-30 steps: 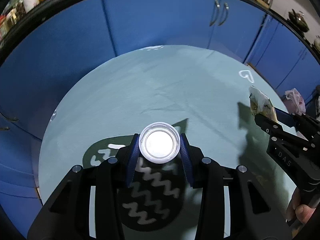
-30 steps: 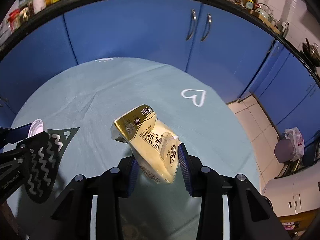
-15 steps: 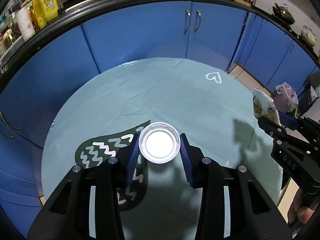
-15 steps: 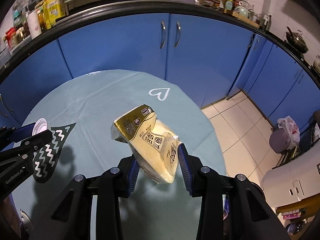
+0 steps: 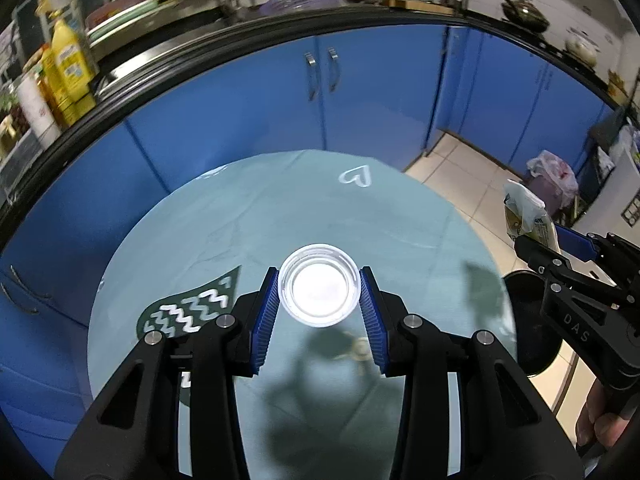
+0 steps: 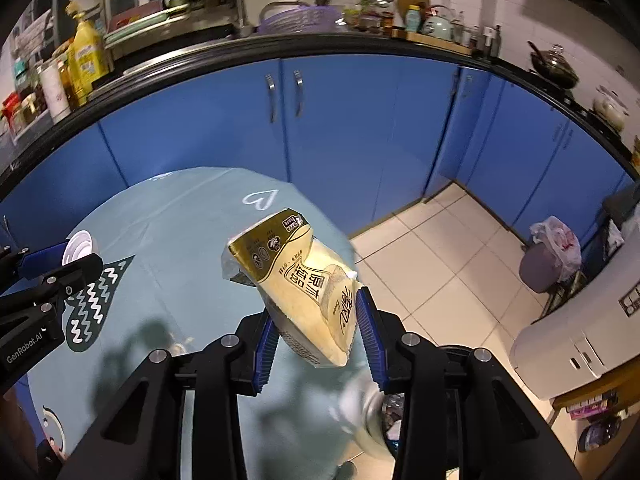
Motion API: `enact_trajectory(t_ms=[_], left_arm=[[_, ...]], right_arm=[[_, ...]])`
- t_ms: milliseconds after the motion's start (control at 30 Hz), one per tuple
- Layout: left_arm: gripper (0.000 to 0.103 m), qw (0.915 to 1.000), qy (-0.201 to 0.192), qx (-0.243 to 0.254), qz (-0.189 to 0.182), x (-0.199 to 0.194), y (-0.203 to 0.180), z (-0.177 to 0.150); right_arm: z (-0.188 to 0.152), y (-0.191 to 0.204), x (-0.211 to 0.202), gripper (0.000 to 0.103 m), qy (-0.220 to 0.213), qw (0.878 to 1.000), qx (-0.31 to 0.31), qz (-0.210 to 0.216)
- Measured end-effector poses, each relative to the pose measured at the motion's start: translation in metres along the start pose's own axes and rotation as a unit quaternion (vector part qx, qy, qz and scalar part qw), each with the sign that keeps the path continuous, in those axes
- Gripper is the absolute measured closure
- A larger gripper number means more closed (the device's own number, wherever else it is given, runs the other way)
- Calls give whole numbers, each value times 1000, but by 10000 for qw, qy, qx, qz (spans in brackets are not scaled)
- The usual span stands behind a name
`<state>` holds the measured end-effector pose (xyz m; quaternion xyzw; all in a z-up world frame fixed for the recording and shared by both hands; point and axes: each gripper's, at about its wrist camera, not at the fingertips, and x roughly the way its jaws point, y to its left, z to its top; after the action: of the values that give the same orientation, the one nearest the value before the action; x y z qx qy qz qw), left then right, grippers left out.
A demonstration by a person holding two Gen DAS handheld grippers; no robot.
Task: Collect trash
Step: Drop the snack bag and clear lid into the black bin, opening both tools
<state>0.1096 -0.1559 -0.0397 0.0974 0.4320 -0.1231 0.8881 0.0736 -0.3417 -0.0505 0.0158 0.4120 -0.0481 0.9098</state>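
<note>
Here both grippers tilt downward; cup (image 5: 318, 297), wrapper (image 6: 304, 280) clamped.

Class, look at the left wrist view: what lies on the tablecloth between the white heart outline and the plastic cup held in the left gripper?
Nothing: in the left wrist view the tablecloth is bare, only creased, between the heart outline and the plastic cup.

Yellow wrapper (image 6: 298, 280): lower end hidden between the right gripper (image 6: 318, 330) pads; print mostly too small to read. In the left wrist view the wrapper (image 5: 524, 216) shows only its top, the rest behind the gripper's black frame; the hand (image 5: 600, 428) is cut by the frame edge. Near side of the table (image 5: 200, 224) is covered by the left gripper (image 5: 319, 300); a pale blurred object (image 6: 368, 420) below the right gripper can't be identified.
</note>
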Motion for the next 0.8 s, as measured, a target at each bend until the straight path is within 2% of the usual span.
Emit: enact_trajectory(t_ms=[400, 700, 767, 800], left_arm=[[62, 9967, -230, 709, -323, -24, -84, 12], [62, 9934, -268, 1005, -489, -31, -128, 21], [62, 9927, -279, 1050, -524, -32, -135, 23], [62, 9923, -288, 1077, -539, -32, -140, 24]], right_arm=[[-20, -75, -32, 66, -159, 9975, 594, -354], [-25, -124, -42, 64, -239, 9926, 1072, -520], [-27, -132, -44, 60, -237, 9917, 1134, -548], [-27, -134, -44, 47, -220, 9912, 1178, -563]])
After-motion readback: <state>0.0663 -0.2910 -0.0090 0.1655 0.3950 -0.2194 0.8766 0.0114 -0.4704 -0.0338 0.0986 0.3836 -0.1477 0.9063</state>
